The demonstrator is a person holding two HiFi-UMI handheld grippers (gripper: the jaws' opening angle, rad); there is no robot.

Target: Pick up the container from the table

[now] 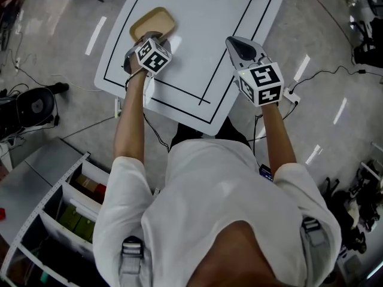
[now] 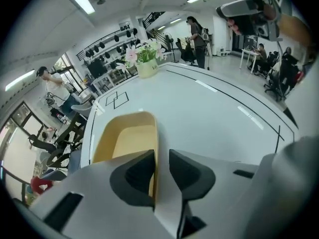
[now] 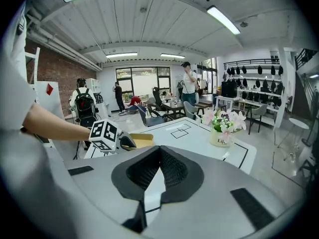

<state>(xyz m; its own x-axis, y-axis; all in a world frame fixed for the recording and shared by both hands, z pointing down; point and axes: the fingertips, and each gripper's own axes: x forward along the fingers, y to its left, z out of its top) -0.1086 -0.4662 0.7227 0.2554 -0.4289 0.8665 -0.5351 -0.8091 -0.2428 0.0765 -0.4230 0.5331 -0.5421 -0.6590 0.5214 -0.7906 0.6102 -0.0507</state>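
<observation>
A shallow tan container (image 1: 153, 23) lies near the far left corner of the white table (image 1: 197, 46). My left gripper (image 1: 152, 39) hangs over the container's near end, pointing steeply down. In the left gripper view the container (image 2: 122, 141) has its right wall standing up between the jaws of the left gripper (image 2: 160, 158); a narrow gap shows beside the right pad, so the jaws are open around the wall. My right gripper (image 1: 231, 42) hovers over the table's right part, away from the container, and its pads meet with nothing between them (image 3: 159, 151). From there the container (image 3: 142, 140) shows behind the left gripper's cube.
A flower pot (image 2: 146, 66) (image 3: 221, 133) stands at the table's far end. Black lines mark rectangles on the tabletop. An open shelf unit (image 1: 54, 214) and cables lie on the floor to my left. Several people, chairs and tables fill the room behind.
</observation>
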